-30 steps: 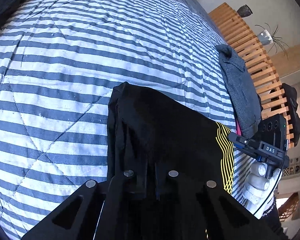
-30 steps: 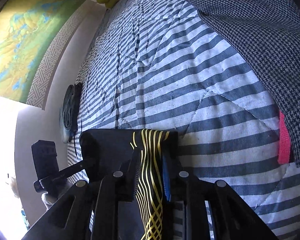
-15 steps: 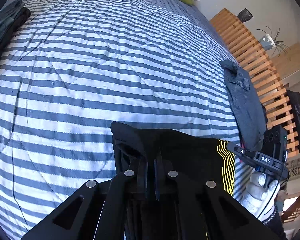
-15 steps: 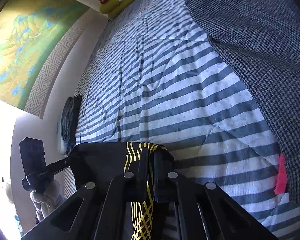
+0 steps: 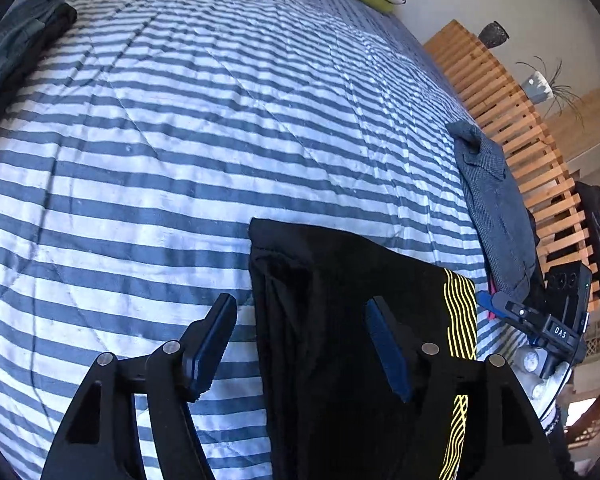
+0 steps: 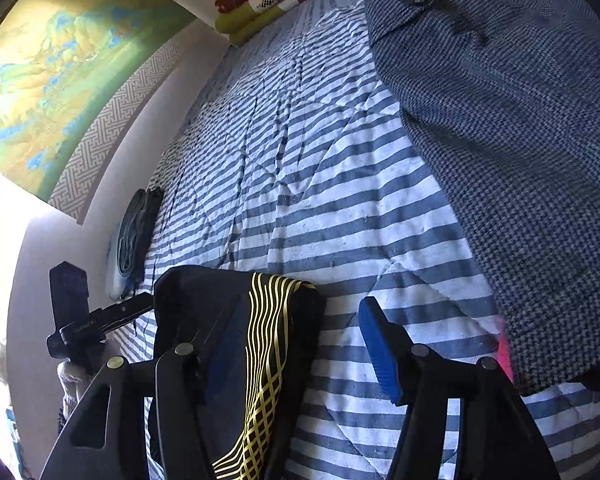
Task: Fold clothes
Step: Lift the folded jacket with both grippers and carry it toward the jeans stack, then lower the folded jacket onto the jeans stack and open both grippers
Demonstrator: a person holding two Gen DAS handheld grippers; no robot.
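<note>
Black garment (image 5: 352,320): folded, yellow wavy stripes down one edge, lying flat on the bed's near edge.
Left gripper (image 5: 300,344): fingers have just been opening, now spread wide, garment's left edge between them, unpinched.
Right gripper (image 6: 296,344): fingers just opened too, striped edge lying loose against the left finger.
Bed (image 5: 180,152): blue-and-white striped quilt.
Grey checked garment (image 6: 520,140): lying just right of the black one.

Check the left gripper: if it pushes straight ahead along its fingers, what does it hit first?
Most likely the black garment lying between the open left gripper's fingers, then the striped bedspread under it. Depth is hard to judge in this fisheye view.
</note>
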